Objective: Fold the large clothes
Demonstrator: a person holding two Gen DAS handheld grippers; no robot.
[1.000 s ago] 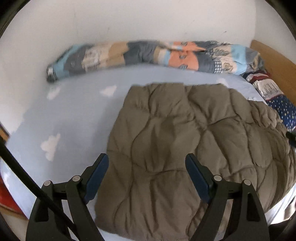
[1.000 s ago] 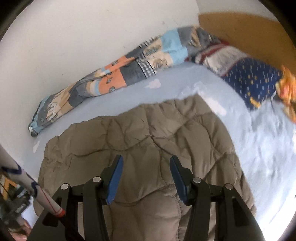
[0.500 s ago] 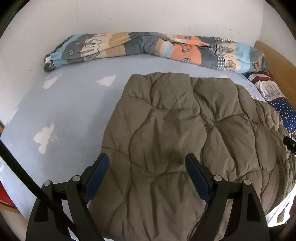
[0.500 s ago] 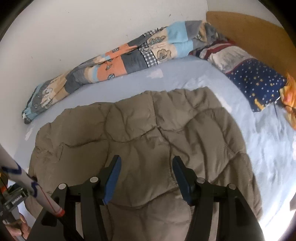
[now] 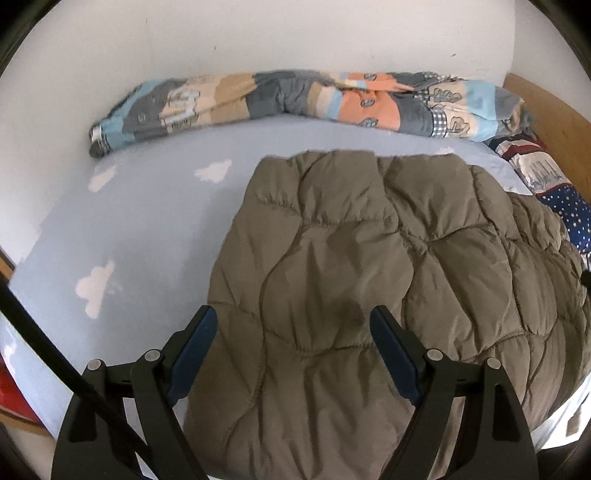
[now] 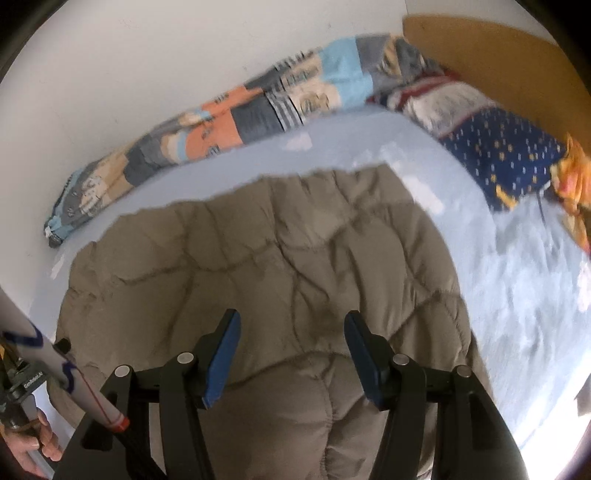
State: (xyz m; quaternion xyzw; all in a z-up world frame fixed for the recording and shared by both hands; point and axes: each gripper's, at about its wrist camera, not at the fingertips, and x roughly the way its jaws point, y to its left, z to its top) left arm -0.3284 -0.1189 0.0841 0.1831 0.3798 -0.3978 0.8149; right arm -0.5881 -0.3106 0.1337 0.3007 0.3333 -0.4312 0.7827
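Pale-blue cloud-print sheet (image 5: 140, 229) under a quilted jacket (image 5: 351, 266), white wall (image 5: 258, 33) behind; both tools released.

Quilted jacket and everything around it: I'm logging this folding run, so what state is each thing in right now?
Brown quilted jacket: lying on the bed, folded over, not gripped.
Patchwork blanket: rolled long against the wall.
Cloud-print sheet: spread flat.
Star-print pillow: lying at the headboard.
Left gripper: open above the jacket.
Right gripper: jaws just opened further, nothing between them.
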